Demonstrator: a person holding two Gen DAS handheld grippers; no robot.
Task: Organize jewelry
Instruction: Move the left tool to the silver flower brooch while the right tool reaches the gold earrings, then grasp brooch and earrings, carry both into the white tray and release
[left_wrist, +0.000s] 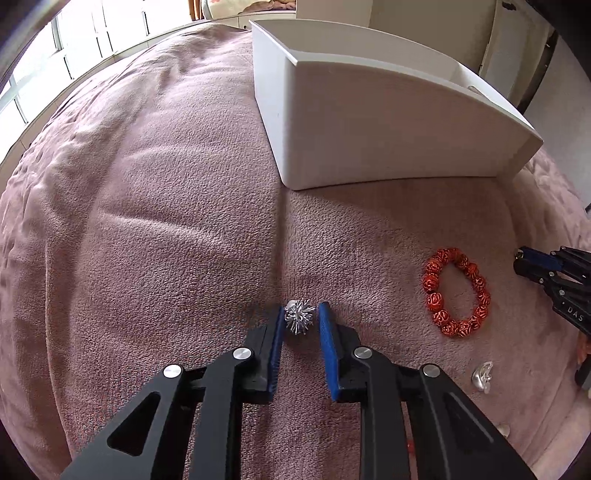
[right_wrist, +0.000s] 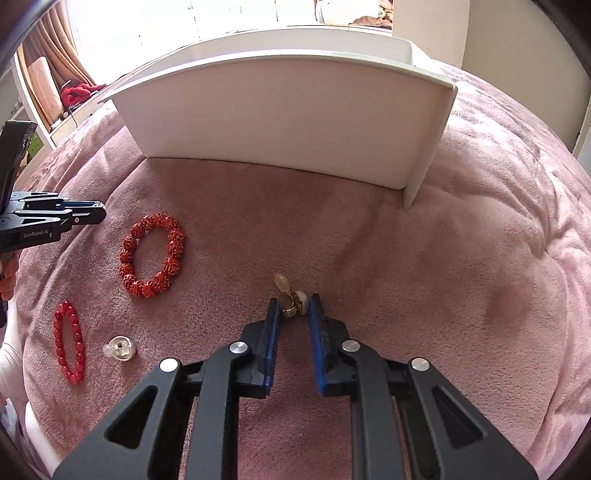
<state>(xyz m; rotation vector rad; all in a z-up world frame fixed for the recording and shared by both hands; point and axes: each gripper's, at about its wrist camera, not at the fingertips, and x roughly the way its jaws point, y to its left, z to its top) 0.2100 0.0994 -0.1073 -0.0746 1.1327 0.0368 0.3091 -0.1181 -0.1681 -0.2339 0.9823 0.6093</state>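
Note:
My left gripper (left_wrist: 302, 317) has its blue pads closed against a spiky silver ornament (left_wrist: 300, 316) just above the pink blanket. My right gripper (right_wrist: 293, 308) is closed on a gold earring with a white stone (right_wrist: 295, 304). A carved orange-red bead bracelet (left_wrist: 458, 291) lies between the grippers; it also shows in the right wrist view (right_wrist: 153, 254). A small red bead bracelet (right_wrist: 69, 341) and a clear silver earring (right_wrist: 120, 348) lie at the left of the right wrist view. The white storage box (left_wrist: 388, 122) stands beyond, also in the right wrist view (right_wrist: 288, 122).
The pink fleece blanket (left_wrist: 166, 206) covers the bed with soft folds. The clear earring also shows in the left wrist view (left_wrist: 482, 376). The right gripper shows at the right edge of the left wrist view (left_wrist: 554, 269). Windows and furniture lie behind the bed.

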